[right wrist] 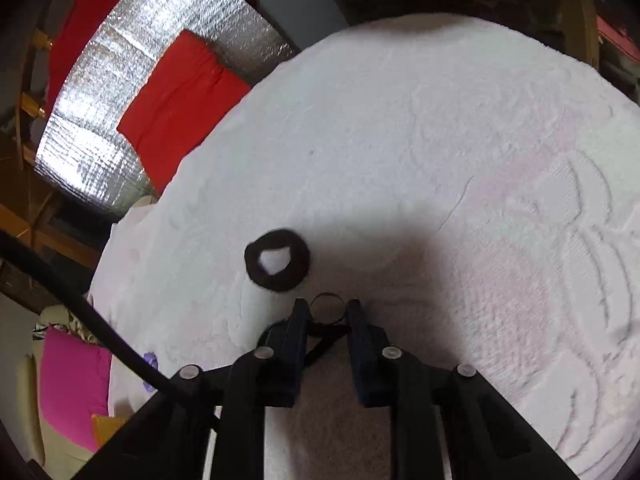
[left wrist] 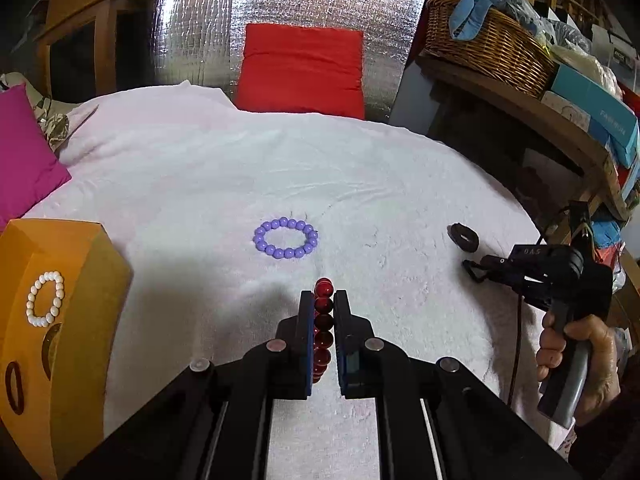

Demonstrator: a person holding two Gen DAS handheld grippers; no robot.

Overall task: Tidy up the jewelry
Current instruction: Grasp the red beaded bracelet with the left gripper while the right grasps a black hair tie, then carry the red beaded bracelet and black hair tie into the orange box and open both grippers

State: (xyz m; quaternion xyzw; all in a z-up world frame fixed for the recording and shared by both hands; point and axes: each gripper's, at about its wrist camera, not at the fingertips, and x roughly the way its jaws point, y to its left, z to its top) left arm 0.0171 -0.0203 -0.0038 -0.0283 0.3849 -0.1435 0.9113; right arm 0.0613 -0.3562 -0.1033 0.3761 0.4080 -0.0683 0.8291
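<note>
My left gripper (left wrist: 322,298) is shut on a red bead bracelet (left wrist: 324,287), whose beads run in a line between the blue pads, above the white fleece blanket (left wrist: 200,168). A purple bead bracelet (left wrist: 286,238) lies flat on the blanket just beyond it. To the left, a white bead bracelet (left wrist: 45,299) rests on a yellow box (left wrist: 80,280). My right gripper (right wrist: 327,306) pinches a thin dark ring (right wrist: 328,319) at its fingertips, with a dark strand trailing back between the fingers. A black fabric hair ring (right wrist: 277,260) lies on the blanket just ahead and to its left.
The yellow box also bears dark oval rings (left wrist: 14,388). A magenta cushion (left wrist: 24,152) and a red cushion (left wrist: 300,66) edge the blanket. A wicker basket (left wrist: 488,44) and boxes crowd a wooden shelf at right. A hand (left wrist: 576,344) grips the right gripper's handle.
</note>
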